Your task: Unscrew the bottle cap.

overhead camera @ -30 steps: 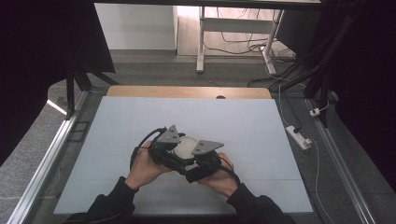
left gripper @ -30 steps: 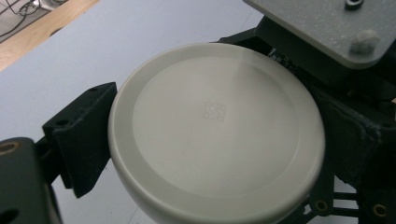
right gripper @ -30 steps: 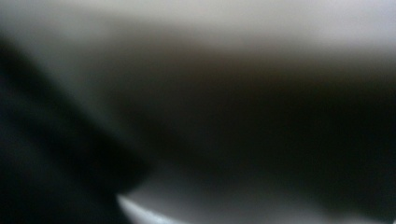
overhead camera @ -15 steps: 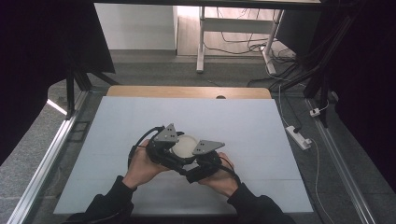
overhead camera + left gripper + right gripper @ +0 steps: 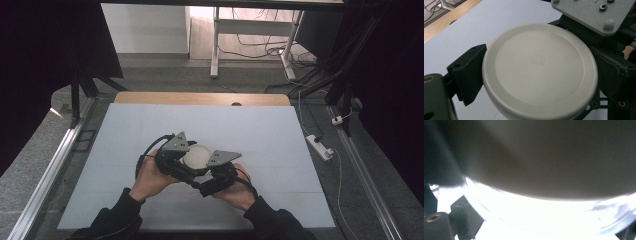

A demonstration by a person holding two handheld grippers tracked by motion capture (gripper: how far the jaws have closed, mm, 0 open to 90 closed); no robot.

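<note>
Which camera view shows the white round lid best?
The left gripper view: the white round lid shows whole, top face sharp. The high view shows it small between both grippers; the right gripper view shows a dark, blurred surface very close.

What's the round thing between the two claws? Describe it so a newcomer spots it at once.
Start at the pale blue table and go to its near middle, where the person's two hands meet. Between the left claw and the right claw sits a round lid. It is the one smooth off-white disc among black parts, with a raised rim and a small square mark at its centre.
</note>
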